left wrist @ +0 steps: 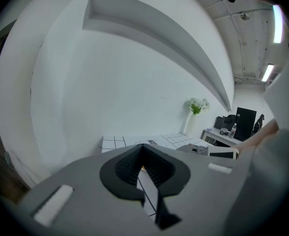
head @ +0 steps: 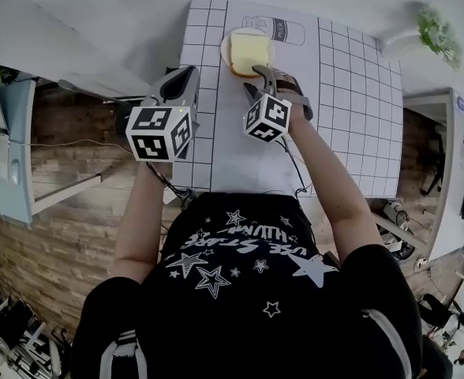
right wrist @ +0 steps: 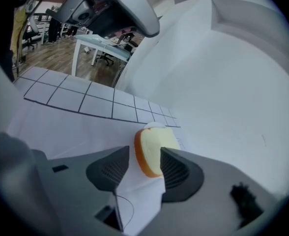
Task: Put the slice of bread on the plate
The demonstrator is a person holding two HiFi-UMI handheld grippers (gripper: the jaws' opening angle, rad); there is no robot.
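Note:
A slice of bread [head: 249,52] with an orange-brown crust lies on a small white plate [head: 226,50] at the far side of the gridded white table [head: 350,109]. My right gripper [head: 262,74] stands just short of the plate, pointing down at it. In the right gripper view the bread [right wrist: 154,149] sits between the spread jaws of that gripper [right wrist: 145,150]; a gap shows beside the left pad, so it is open. My left gripper [head: 189,73] hovers over the table's left edge, away from the plate. In its own view the left gripper [left wrist: 143,147] is shut with nothing held.
A milk bottle drawing [head: 283,30] is printed on the mat behind the plate. A vase of flowers [head: 437,30] stands at the far right. Wood floor lies left of the table, with a light desk [head: 3,148] beyond it.

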